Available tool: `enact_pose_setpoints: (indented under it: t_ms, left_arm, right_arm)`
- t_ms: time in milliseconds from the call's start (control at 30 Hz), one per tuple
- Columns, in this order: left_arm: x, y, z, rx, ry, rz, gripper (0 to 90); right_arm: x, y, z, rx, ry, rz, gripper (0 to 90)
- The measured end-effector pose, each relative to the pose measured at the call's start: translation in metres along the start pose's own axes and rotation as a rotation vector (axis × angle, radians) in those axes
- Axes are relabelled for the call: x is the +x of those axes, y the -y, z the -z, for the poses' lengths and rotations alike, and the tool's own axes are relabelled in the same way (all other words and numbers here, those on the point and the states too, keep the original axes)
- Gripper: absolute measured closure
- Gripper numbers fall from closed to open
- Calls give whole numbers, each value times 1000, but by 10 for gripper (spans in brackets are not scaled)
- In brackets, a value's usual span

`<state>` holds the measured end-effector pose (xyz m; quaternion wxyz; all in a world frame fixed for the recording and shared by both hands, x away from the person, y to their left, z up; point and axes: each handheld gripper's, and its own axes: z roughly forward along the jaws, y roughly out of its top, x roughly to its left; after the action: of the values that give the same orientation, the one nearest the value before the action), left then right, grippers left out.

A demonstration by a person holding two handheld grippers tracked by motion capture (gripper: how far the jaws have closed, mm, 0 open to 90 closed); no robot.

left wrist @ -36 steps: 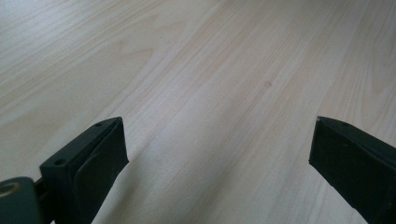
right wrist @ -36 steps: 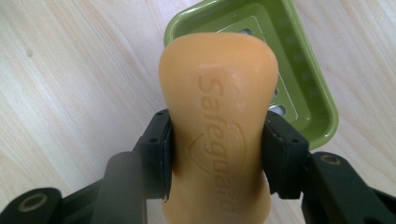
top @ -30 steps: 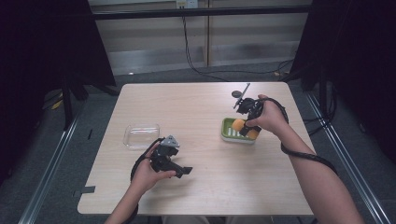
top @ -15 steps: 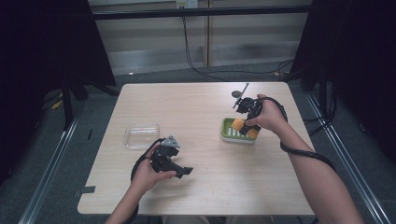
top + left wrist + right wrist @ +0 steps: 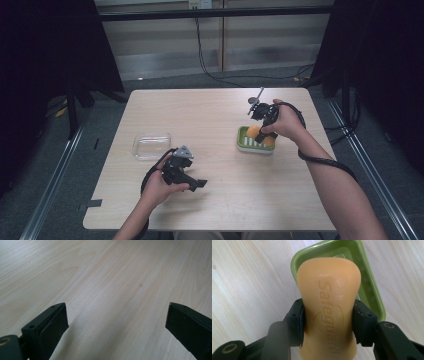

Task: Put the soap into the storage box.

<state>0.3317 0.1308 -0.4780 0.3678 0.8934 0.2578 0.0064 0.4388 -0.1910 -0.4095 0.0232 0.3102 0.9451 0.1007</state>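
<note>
worktop (image 5: 220,200) of pale wood carried everything we saw. near its left side sat our clear container (image 5: 151,145), and toward the right our green soap dish (image 5: 245,142). our right tongs (image 5: 328,322) were clenched on the orange soap bar (image 5: 329,297), held just above that dish. our left tongs (image 5: 116,322) stood released over bare wood.

High view above table (image 5: 210,120), claw views close, downward, perhaps sharing its wood surface.

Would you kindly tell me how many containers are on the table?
2: a green soap dish right of centre, beneath the soap bar the right gripper holds, and a clear plastic box at left.
</note>
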Motion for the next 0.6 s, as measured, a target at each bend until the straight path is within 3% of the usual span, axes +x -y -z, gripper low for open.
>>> enact_pose_setpoints:
  t_ms: [600]
  left_arm:
    - [-2,0,-1,-2,7,6,39]
  right_arm:
    - [-6,-3,-2,-6,-2,8,509]
